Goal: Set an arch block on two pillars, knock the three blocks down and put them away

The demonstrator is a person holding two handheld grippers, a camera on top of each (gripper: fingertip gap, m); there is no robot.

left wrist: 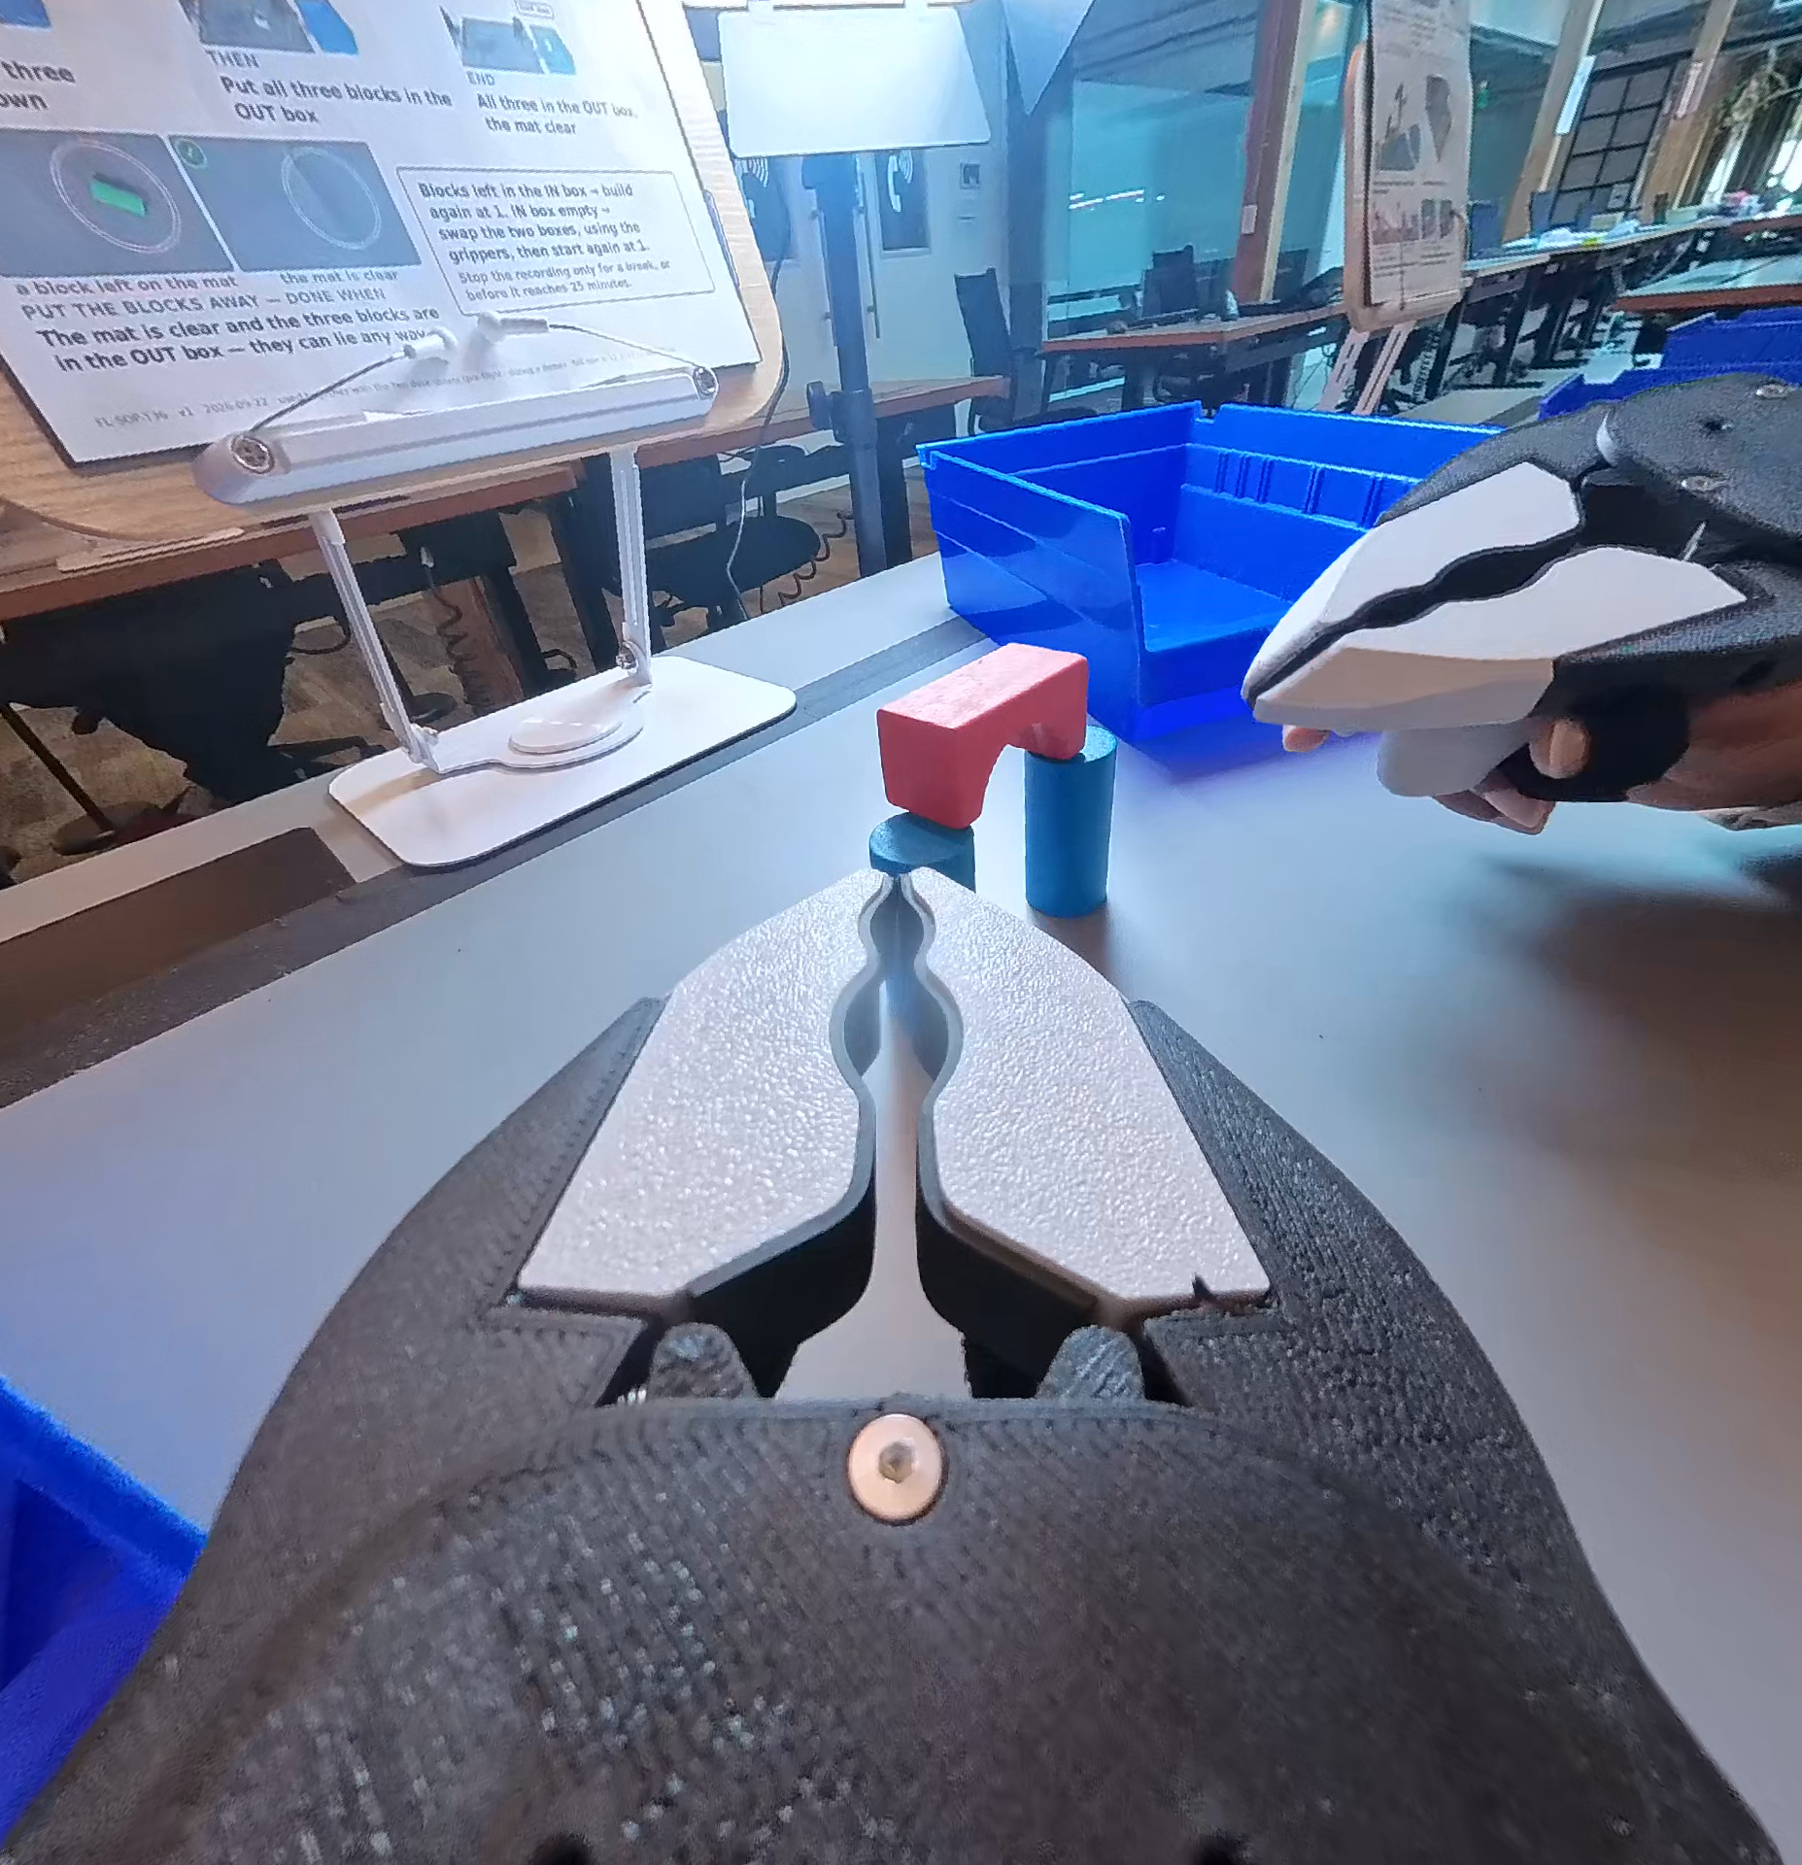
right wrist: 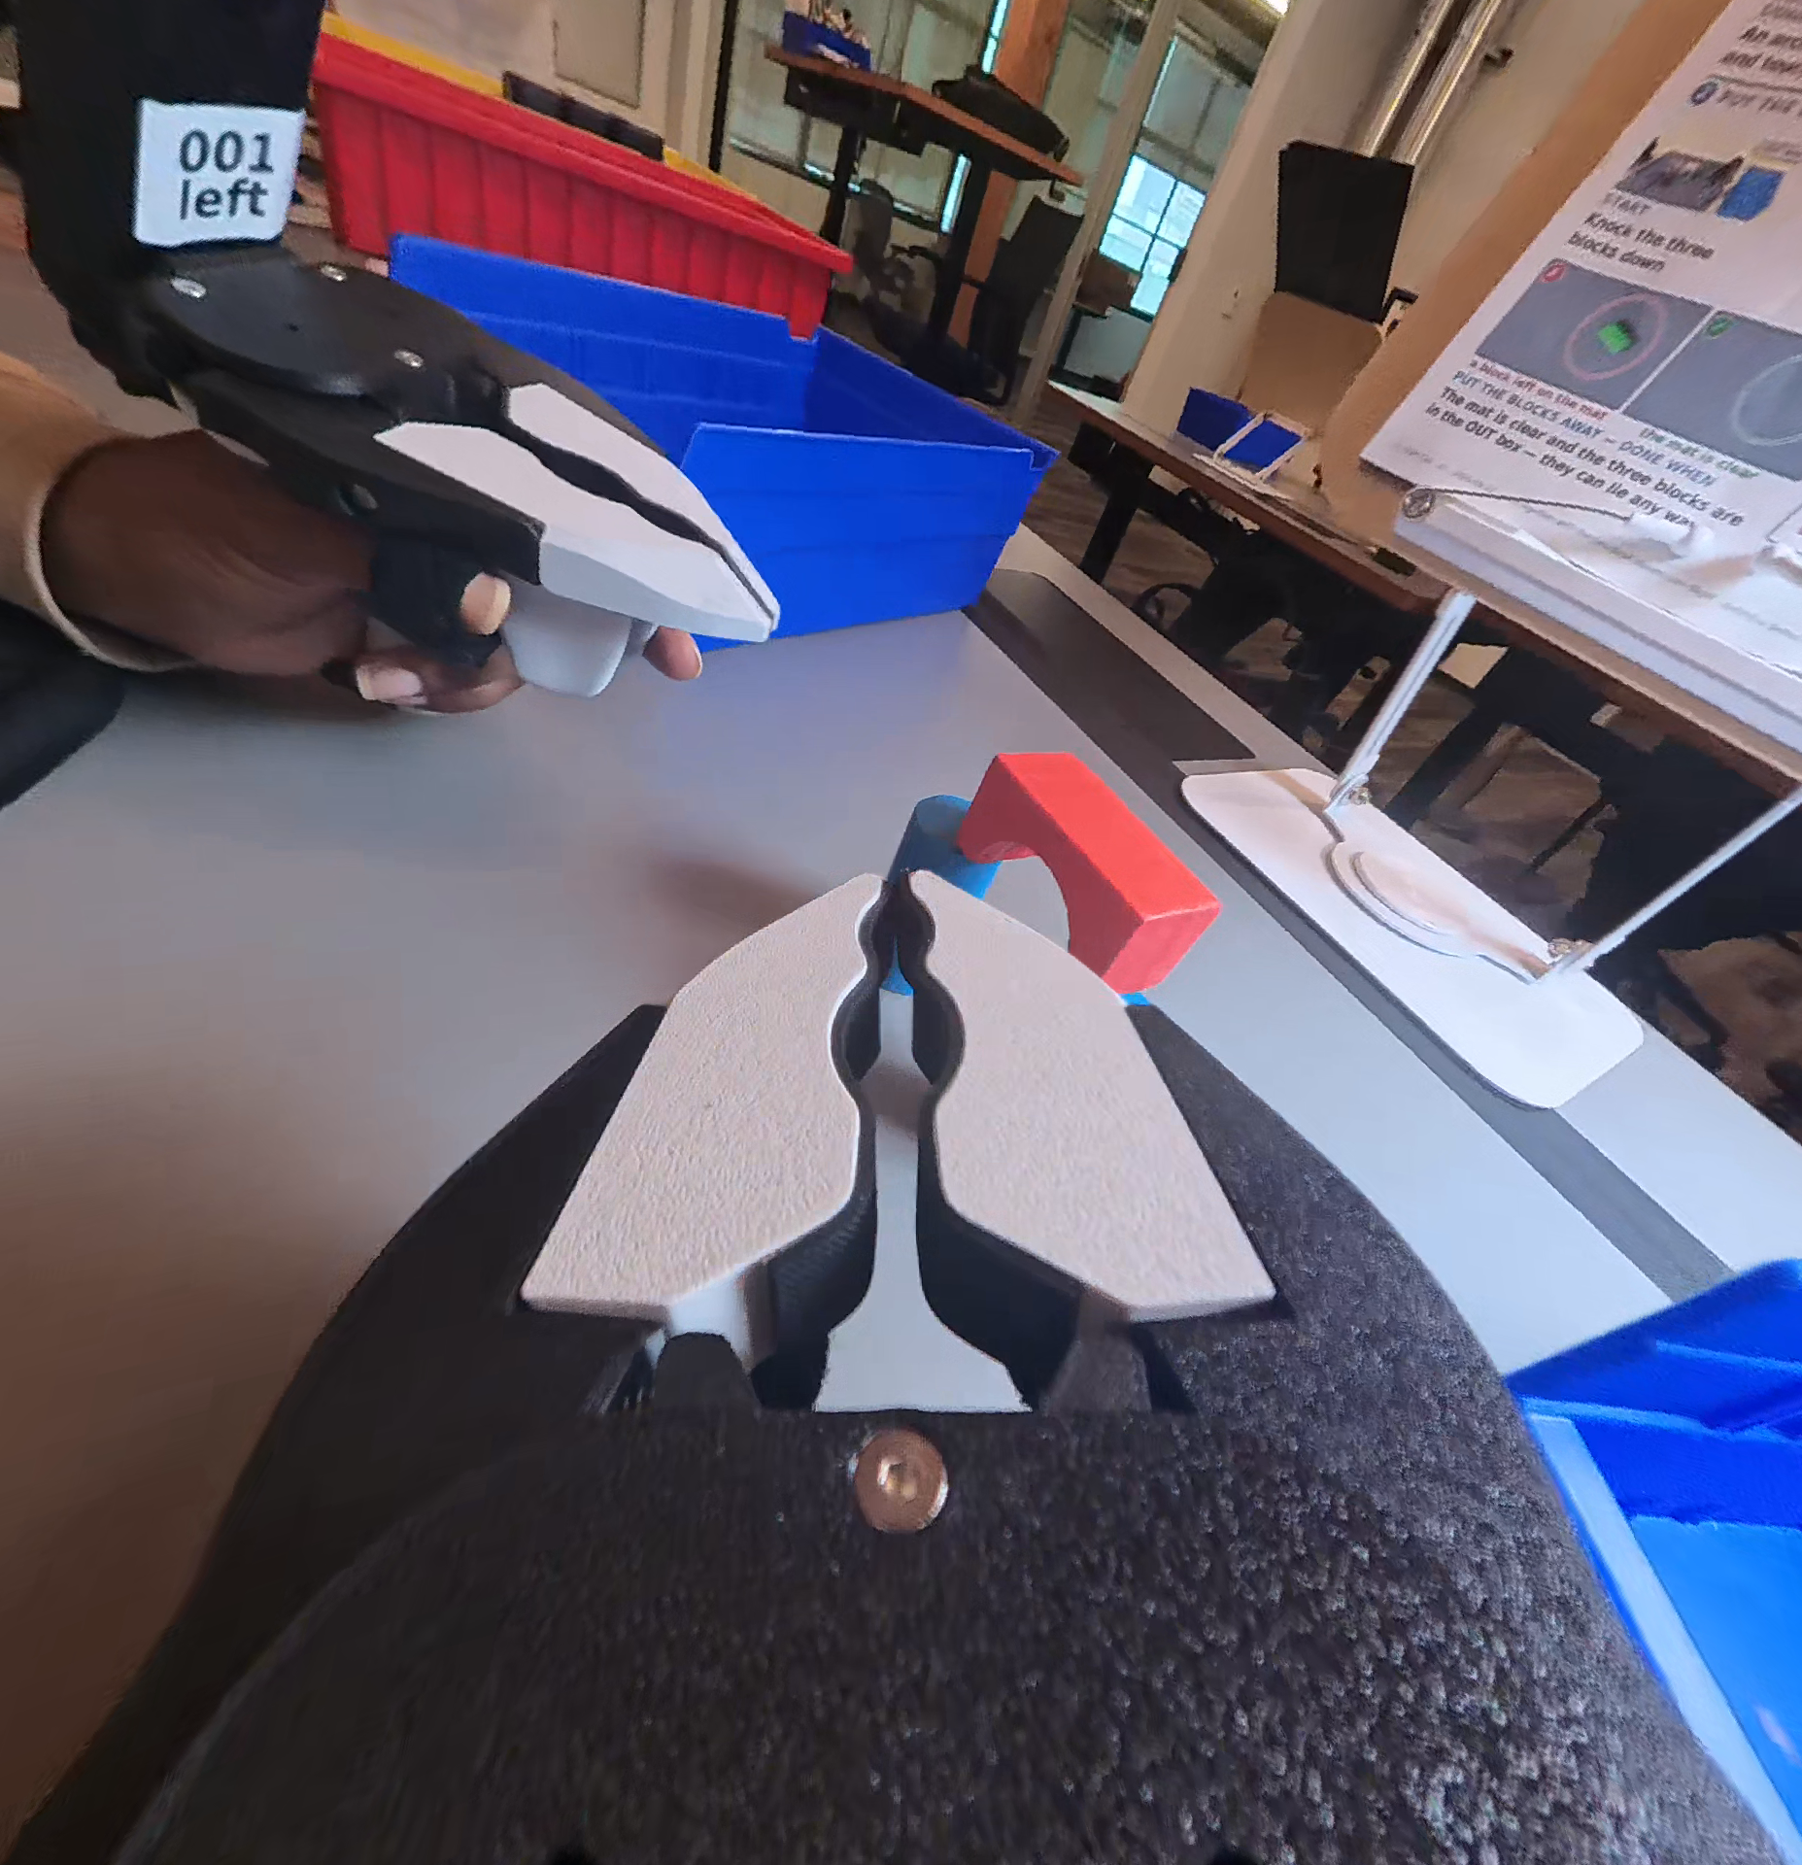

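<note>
The red arch block point(left wrist: 980, 723) is sitting across two blue pillars on the grey tabletop point(left wrist: 1381, 1110), and both claws are hovering close in. The left claw point(left wrist: 897, 880) is pointing straight at the structure with its white fingers point(left wrist: 745, 1100) pressed together at the tips, gripping nothing, and its tips are lying right in front of the near pillar point(left wrist: 917, 846), whose lower part is hiding behind them. The far pillar point(left wrist: 1069, 828) is standing upright with the arch's other foot resting on its top edge. In the right wrist view the arch is looking tilted, one end riding high on the far pillar point(right wrist: 932, 843) and the other dipping low beside the right claw point(right wrist: 897, 893), which is likewise closed up tip to tip with nothing between its fingers; whether it is touching a block, I cannot tell. The right claw is showing again at the right edge of the left wrist view, held in a hand point(left wrist: 1603, 767) above the tabletop, short of the structure. A blue bin point(left wrist: 1139, 565) is sitting just behind the blocks, another blue bin point(right wrist: 836, 495) is lying beyond the left claw, and a red bin point(right wrist: 563, 202) is sitting farther back. An instruction sheet on a white stand point(left wrist: 563, 747) is standing at the tabletop's edge.
</note>
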